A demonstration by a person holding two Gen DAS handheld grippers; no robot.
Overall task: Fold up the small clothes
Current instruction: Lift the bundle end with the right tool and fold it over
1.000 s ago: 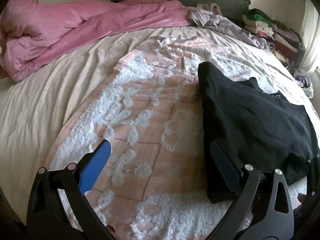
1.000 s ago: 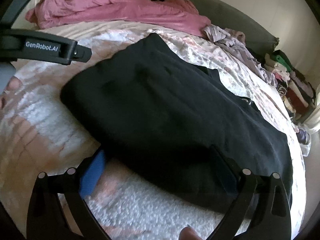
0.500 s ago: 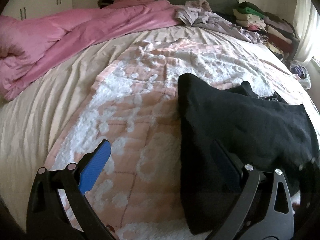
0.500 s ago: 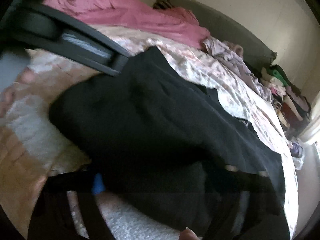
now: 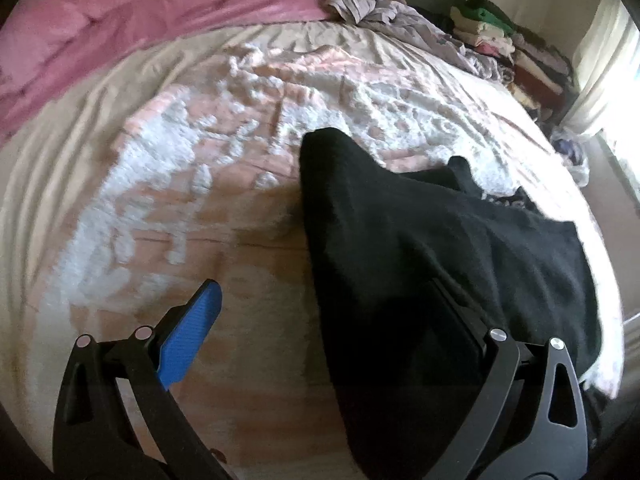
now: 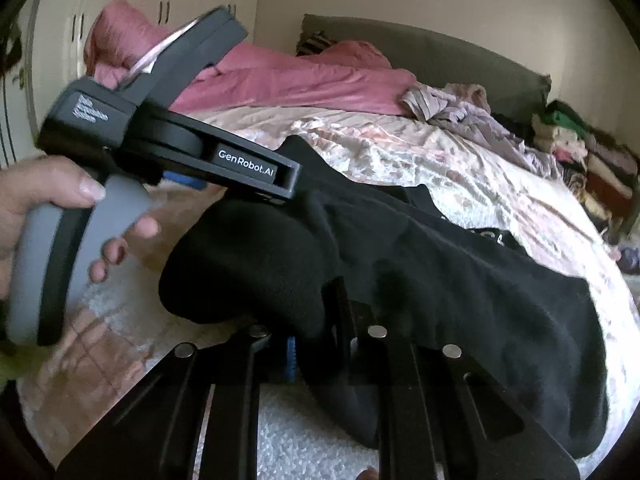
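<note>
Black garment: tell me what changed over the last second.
The right gripper closed on the black garment's near edge and lifted it off the blanket. The left gripper stayed open, one finger under the cloth. The pink duvet and clothes stack stayed put.

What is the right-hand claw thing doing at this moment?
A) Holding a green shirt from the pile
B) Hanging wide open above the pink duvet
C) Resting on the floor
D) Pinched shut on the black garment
D: in the right wrist view the right gripper has its fingers drawn close together with a fold of the black garment clamped between them, lifted off the bed.
</note>
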